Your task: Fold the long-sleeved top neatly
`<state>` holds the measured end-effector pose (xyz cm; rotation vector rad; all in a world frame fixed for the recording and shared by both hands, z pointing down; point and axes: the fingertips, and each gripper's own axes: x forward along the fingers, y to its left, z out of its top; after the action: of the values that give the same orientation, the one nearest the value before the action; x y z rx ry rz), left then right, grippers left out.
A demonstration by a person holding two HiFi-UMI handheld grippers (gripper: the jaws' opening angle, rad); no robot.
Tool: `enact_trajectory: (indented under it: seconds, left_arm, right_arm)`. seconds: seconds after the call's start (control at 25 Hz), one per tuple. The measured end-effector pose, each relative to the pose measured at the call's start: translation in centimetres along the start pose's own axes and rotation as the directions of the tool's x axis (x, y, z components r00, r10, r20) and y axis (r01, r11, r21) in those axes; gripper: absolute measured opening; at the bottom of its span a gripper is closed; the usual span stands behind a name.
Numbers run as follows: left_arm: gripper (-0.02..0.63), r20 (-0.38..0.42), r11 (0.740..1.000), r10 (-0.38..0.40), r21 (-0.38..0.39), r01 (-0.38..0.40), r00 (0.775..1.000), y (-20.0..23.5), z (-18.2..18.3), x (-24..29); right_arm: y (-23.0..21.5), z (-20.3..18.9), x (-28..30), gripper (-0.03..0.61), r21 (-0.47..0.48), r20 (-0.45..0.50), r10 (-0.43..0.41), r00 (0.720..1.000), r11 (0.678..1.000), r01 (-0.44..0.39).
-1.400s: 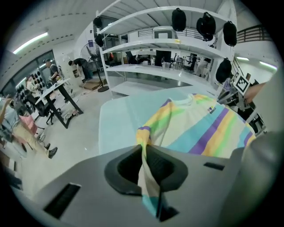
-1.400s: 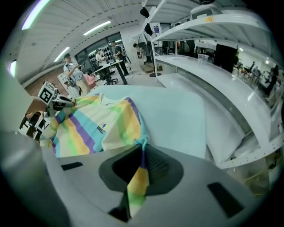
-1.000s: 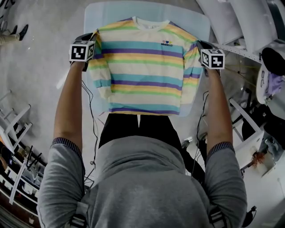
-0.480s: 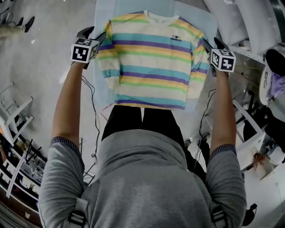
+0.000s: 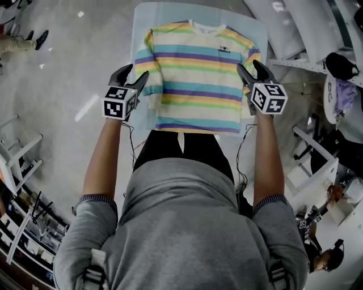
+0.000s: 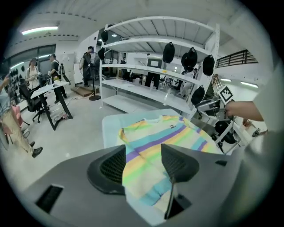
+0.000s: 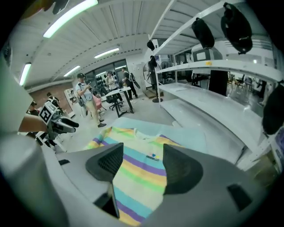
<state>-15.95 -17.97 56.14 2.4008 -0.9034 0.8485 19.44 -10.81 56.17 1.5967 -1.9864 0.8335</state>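
The striped long-sleeved top lies flat and front up on the pale blue table, with its sleeves lying down along its sides. My left gripper hovers above the table's left edge beside the left sleeve. Its jaws have just opened and nothing is between them. My right gripper hangs level with it at the right sleeve, also just opened and empty. In the left gripper view the top shows past the spread jaws of the left gripper. In the right gripper view the top shows beyond the right gripper.
White shelving stands close to the table's right side, with dark helmets hanging on it. Several people and desks stand across the open floor to the left. My legs are against the table's near edge.
Both grippers have left the top's sleeves, opened, and drawn back toward me and upward. The top stays flat on the table.
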Motion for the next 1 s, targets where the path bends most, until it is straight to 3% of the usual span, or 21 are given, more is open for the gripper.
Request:
enact_trajectory:
  seconds: [0.32,0.72,0.88,1.0]
  left_arm:
    - [0.276,0.043,0.999,-0.027,-0.041,0.028,0.999,-3.9,-2.9,-4.7]
    - [0.264,-0.079,0.998,-0.055,0.021,0.057,0.995,-8.2,-10.8,-3.2]
    - [0.259,-0.127,0.999,-0.024,0.027,0.028,0.992,-9.1,-14.0,-1.4]
    - [0.228,-0.156,0.998,0.064,0.020,-0.062,0.986,-8.2,-16.2,0.2]
  right_arm:
    - [9.0,-2.5,-4.5,0.278,-0.002,0.057,0.012,0.998,1.000,-0.012]
    - [14.6,-6.5,-5.9,0.274,0.007,0.026,0.066,0.998,0.998,-0.066]
    - [15.3,-7.8,-5.0,0.274,0.009,0.012,0.102,0.995,0.995,-0.102]
    - [15.4,-8.7,-4.5,0.273,0.007,0.003,0.120,0.993,0.993,-0.120]
